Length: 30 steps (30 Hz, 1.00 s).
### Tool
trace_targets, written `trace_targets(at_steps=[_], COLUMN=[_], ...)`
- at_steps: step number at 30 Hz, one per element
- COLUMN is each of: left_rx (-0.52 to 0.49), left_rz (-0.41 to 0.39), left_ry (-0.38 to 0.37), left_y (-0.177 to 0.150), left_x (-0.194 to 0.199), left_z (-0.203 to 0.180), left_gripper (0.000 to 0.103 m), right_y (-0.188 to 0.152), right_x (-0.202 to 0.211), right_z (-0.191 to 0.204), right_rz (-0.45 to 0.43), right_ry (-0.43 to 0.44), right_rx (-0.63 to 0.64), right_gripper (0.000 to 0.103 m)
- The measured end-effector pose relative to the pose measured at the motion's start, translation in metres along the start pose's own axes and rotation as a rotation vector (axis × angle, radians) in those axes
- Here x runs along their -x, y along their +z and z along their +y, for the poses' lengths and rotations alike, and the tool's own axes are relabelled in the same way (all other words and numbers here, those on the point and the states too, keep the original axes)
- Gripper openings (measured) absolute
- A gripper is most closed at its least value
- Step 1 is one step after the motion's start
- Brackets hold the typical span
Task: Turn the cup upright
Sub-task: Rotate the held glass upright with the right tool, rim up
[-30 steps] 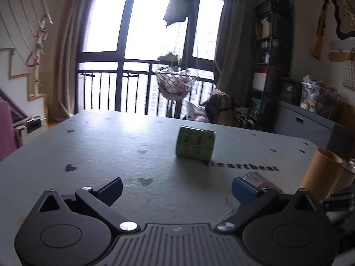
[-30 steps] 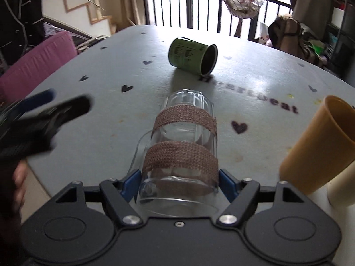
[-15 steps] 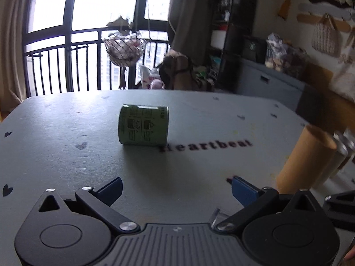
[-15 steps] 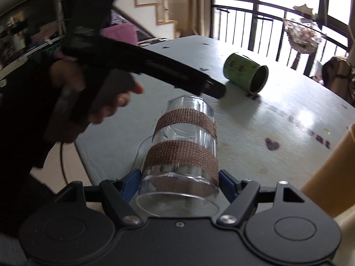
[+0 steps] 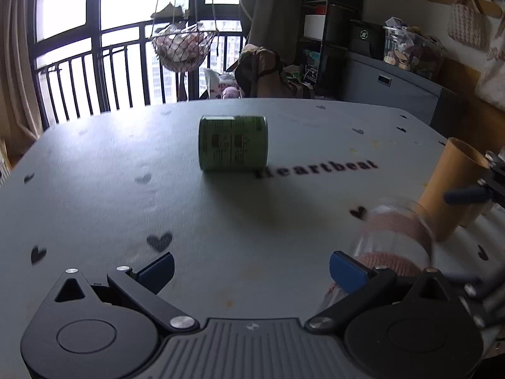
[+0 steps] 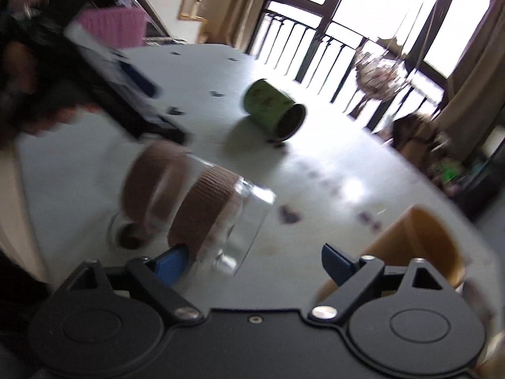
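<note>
Green cup (image 5: 233, 147) lies on its side mid-table (image 5: 94, 195), left gripper (image 5: 251, 268) faces it with jaws spread, likely lining up a grab; right gripper (image 6: 254, 260) jaws spread, glass (image 6: 189, 202) loose beside its left finger.

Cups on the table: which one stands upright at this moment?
The orange cup, at the table's right edge, mouth up. The green cup lies on its side mid-table, and the clear glass with brown bands is tipped over.
</note>
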<state>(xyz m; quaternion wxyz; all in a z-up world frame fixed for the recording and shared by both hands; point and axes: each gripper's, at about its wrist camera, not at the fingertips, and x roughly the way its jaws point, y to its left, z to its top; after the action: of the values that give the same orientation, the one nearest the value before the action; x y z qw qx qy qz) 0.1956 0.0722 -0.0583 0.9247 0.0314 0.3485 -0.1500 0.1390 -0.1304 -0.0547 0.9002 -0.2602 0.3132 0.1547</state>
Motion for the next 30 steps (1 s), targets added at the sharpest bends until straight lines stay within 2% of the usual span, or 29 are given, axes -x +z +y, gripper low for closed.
trace_targets(at_steps=[6, 9, 12, 15, 19, 22, 26, 28, 30], left_rx=[0.025, 0.038, 0.114, 0.186, 0.215, 0.231, 0.275, 0.308, 0.343], left_rz=[0.034, 0.028, -0.008, -0.035, -0.020, 0.037, 0.134, 0.163, 0.178], left_ry=[-0.006, 0.022, 0.024, -0.014, -0.102, -0.176, -0.229, -0.236, -0.247], left_y=[-0.024, -0.028, -0.024, -0.017, -0.012, -0.013, -0.015, -0.019, -0.020], left_x=[0.018, 0.025, 0.038, 0.051, 0.053, 0.046, 0.029, 0.021, 0.017], left_z=[0.001, 0.004, 0.014, 0.015, -0.002, -0.019, -0.036, -0.038, -0.038], left_gripper=[0.103, 0.103, 0.102, 0.097, 0.095, 0.091, 0.085, 0.084, 0.076], right_y=[0.012, 0.012, 0.011, 0.014, 0.025, 0.034, 0.045, 0.049, 0.053], right_x=[-0.021, -0.023, -0.016, -0.002, 0.015, 0.016, -0.006, -0.020, -0.036], right_z=[0.005, 0.009, 0.007, 0.000, -0.024, -0.048, -0.077, -0.084, -0.085], right_rz=[-0.013, -0.022, -0.034, -0.058, -0.121, -0.143, -0.092, -0.064, -0.024], right_ry=[-0.029, -0.033, -0.045, -0.051, -0.001, 0.088, 0.260, 0.315, 0.361], right_rx=[0.035, 0.056, 0.070, 0.035, -0.096, -0.273, -0.564, -0.652, -0.717], right_gripper=[0.086, 0.085, 0.086, 0.086, 0.090, 0.091, 0.091, 0.091, 0.091])
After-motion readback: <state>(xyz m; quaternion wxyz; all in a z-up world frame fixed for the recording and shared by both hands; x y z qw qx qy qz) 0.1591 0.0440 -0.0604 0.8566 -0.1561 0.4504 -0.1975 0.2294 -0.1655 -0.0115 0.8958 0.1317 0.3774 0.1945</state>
